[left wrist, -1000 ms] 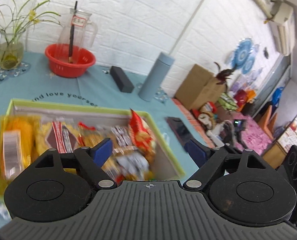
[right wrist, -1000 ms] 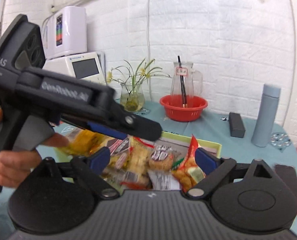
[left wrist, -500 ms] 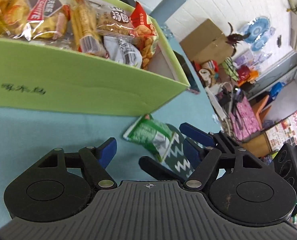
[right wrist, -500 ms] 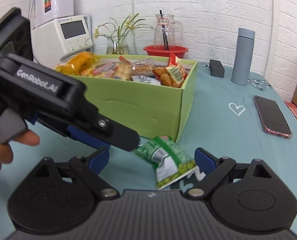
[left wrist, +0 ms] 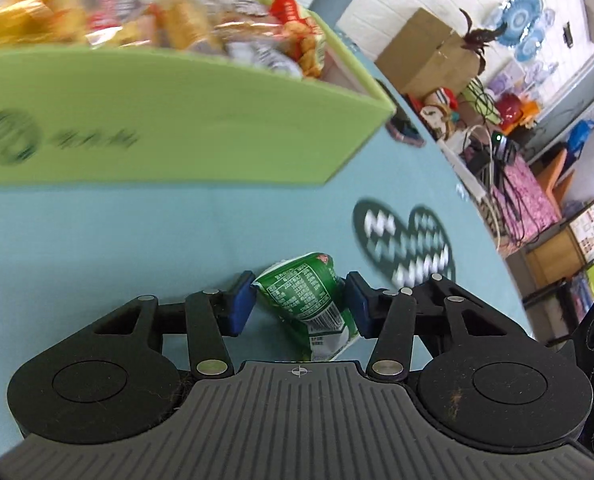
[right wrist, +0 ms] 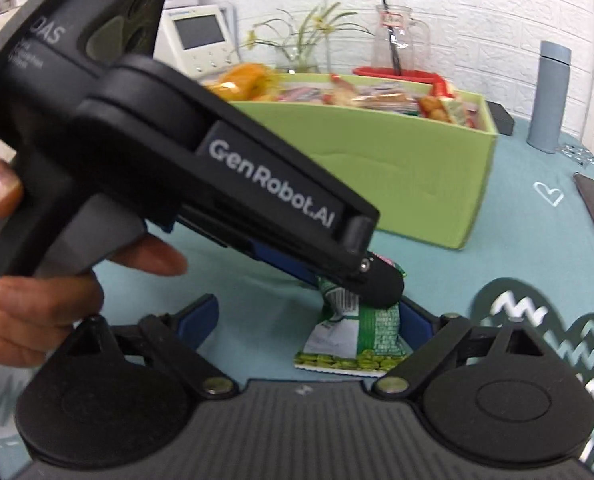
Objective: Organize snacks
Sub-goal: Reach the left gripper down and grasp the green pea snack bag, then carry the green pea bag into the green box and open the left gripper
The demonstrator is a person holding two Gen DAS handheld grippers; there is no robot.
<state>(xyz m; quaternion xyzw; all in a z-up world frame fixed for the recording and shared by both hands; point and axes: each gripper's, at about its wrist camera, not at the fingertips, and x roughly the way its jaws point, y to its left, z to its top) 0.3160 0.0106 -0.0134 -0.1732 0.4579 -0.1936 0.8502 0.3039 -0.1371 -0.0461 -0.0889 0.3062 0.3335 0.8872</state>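
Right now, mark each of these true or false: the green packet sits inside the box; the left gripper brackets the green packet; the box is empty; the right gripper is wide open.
1. The green snack packet sits inside the green box. False: it lies on the teal tablecloth in front of the box.
2. The left gripper, whose jaws have just been closing, brackets the packet. True.
3. The box is empty. False: it is full of snacks.
4. The right gripper is wide open. True.

left gripper (right wrist: 371,280) reaches in from the left, a hand (right wrist: 37,280) on its grip, its jaws just closing around the green snack packet (right wrist: 355,336) on the teal tablecloth (right wrist: 517,240). right gripper (right wrist: 307,320) gapes wide. green box (right wrist: 377,168) stuffed with snacks behind.
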